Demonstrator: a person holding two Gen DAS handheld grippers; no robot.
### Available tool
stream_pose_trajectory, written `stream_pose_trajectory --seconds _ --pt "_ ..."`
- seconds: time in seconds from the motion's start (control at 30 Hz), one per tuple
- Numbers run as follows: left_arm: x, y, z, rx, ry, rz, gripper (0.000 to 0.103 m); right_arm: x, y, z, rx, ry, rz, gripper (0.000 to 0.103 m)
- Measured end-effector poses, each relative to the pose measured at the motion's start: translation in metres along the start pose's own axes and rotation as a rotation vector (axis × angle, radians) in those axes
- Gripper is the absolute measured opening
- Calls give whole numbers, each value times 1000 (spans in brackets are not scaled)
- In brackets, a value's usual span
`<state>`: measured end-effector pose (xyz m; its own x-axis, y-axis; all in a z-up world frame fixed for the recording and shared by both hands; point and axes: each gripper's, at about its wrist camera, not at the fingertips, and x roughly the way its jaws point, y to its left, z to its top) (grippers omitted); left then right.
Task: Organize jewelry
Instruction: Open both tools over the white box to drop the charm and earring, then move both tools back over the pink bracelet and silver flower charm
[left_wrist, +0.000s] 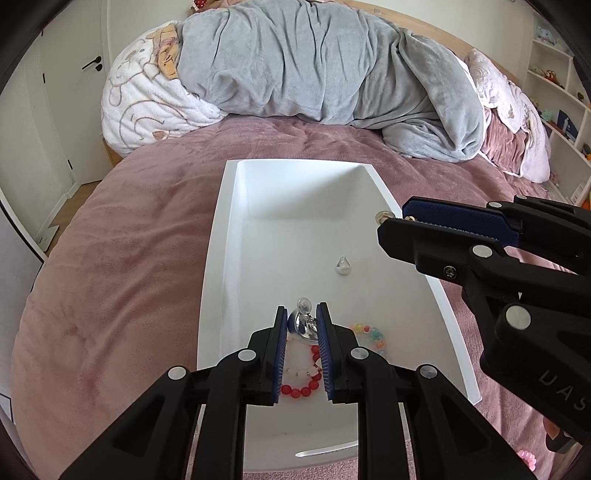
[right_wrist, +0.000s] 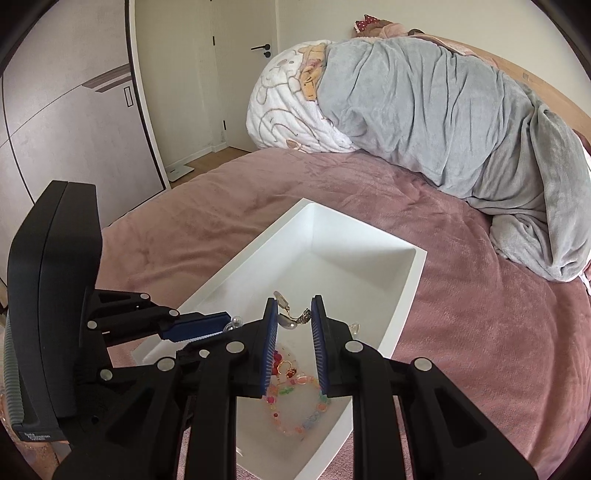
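So the jewelry is pretty much all in or over the white tray (left_wrist: 221, 258), which sits on the bed's pink blanket (left_wrist: 129, 240). Lying on the tray floor at the near end there's a red bead bracelet (left_wrist: 301, 391) and, just beside it, a pastel bead bracelet (right_wrist: 295, 406) with lots of little coloured beads. Further up the tray floor, on its own, is a small clear teardrop piece (left_wrist: 342, 265).

The left hand-held gripper (left_wrist: 302, 325) is nearly closed and has a shiny silver earring (left_wrist: 303, 325) pinched between its blue pads, with a clear rounded bit sticking up past the tips. It hangs over the near part of the tray, right above the red bracelet.

The right hand-held gripper (right_wrist: 293, 319) is nearly closed too, gripping a gold clip earring (right_wrist: 291, 317) that has a silvery drop and a dark sparkly bit. From the left camera it comes in from the right side with its tips over the tray's right rim.

Further out, a bunched grey blanket (left_wrist: 314, 66) lies across the far side of the bed, with a white cartoon-print blanket (left_wrist: 144, 96) at its left end. There's a door (right_wrist: 240, 74) past that, and shelves (left_wrist: 557, 103) off to the right.
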<state>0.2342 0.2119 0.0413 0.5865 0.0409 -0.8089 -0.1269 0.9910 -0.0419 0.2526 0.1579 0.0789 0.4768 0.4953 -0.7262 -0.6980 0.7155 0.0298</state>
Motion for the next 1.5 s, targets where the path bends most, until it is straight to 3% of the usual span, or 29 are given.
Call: stream_pose_trajectory --seconds 0.17,0.3,0.4,0.5,0.57,0.63,0.77,0.87,1.03,1.17,1.33,1.5 --pt "1 -3 -4 3 -1 10 24 4 -4 -1 23 10 -8 20" --pt "-3 -5 -4 6 -16 20 32 2 -7 -1 51 4 0 52" --pt "-12 -6 -4 6 -40 17 38 -6 -7 1 56 -23 2 54" --pt "-28 -7 -4 6 -78 16 52 -23 -12 5 80 -62 5 65" --pt "-45 -6 -6 -5 -130 32 69 -39 -17 7 101 -104 9 69" --pt "-63 -5 -9 -28 -195 36 79 -55 -23 9 109 -133 10 73" --pt "-93 -7 -15 -63 -263 61 92 -93 -33 6 106 -187 16 87" --pt "-110 -11 -22 -95 -281 105 93 -122 -44 -8 138 -217 41 91" --pt "-127 -23 -42 -127 -265 85 93 -165 -66 -46 207 -233 57 95" --pt "-143 -34 -66 -137 -306 41 93 -192 -80 -89 238 -217 25 96" --pt "-155 -59 -94 -87 -350 7 93 -222 -80 -148 192 -203 -98 98" --pt "-158 -86 -120 -31 -371 -80 93 -238 -72 -201 126 -155 -191 98"
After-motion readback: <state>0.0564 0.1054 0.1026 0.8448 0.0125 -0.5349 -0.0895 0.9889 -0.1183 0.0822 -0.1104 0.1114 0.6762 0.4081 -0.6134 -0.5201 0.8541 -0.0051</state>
